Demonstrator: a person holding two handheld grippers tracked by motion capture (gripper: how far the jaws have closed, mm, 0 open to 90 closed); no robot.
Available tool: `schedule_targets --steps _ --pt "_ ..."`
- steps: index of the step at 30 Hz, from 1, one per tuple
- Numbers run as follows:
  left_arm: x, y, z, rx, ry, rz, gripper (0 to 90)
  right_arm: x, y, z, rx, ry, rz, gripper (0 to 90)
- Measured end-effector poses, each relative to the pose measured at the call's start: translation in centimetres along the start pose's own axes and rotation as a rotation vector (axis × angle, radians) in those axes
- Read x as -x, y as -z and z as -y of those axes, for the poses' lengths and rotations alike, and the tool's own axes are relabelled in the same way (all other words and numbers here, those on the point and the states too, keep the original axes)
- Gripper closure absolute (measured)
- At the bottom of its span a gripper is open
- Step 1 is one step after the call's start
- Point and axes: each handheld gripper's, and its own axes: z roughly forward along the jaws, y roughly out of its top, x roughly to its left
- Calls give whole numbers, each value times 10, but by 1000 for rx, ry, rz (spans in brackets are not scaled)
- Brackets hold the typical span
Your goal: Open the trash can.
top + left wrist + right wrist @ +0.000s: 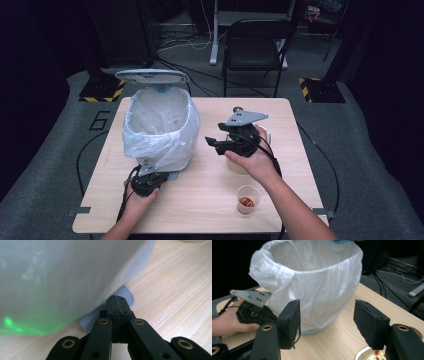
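Two tools work around a pedal bin [160, 127] lined with a thin white bag [317, 287], standing at the left of the surface [210, 195]. The left tool [117, 305] has its jaws pressed together and rests on the ribbed grey pedal [126, 296], apparently holding the lid [151, 76] up. The right tool [218, 142] hovers beside the bin with jaws apart and empty. The bag is soft and slippery, so I think the rim fold is the best place to grip. The bin's contents are hard to make out.

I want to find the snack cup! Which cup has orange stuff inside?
The small clear plastic cup near the table's front edge; the tan cup sits behind the right hand.
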Motion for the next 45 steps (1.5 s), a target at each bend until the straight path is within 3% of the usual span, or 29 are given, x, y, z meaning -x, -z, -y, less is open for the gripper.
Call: schedule_targets --steps 3,10,14,19,25,26,39,45 --pt "0 0 0 -1 -4 -1 900 4 5 9 2 0 33 365" --pt "0 0 0 0 -1 0 900 16 13 40 -16 -31 44 437" --pt "0 0 0 0 -3 0 900 17 17 57 -22 -35 44 420" --pt "0 0 0 -1 -3 -1 900 11 19 82 -17 -46 30 286" --pt "0 0 0 -1 -3 -1 900 0 24 109 -33 -61 13 203" --pt "1 -1 0 13 14 4 900 -1 25 113 -37 -56 15 192" --pt "0 0 0 -5 -10 -6 900 -13 34 155 -82 -67 18 152" --pt "0 0 0 -6 -10 -5 900 -14 34 172 -97 -115 11 145"
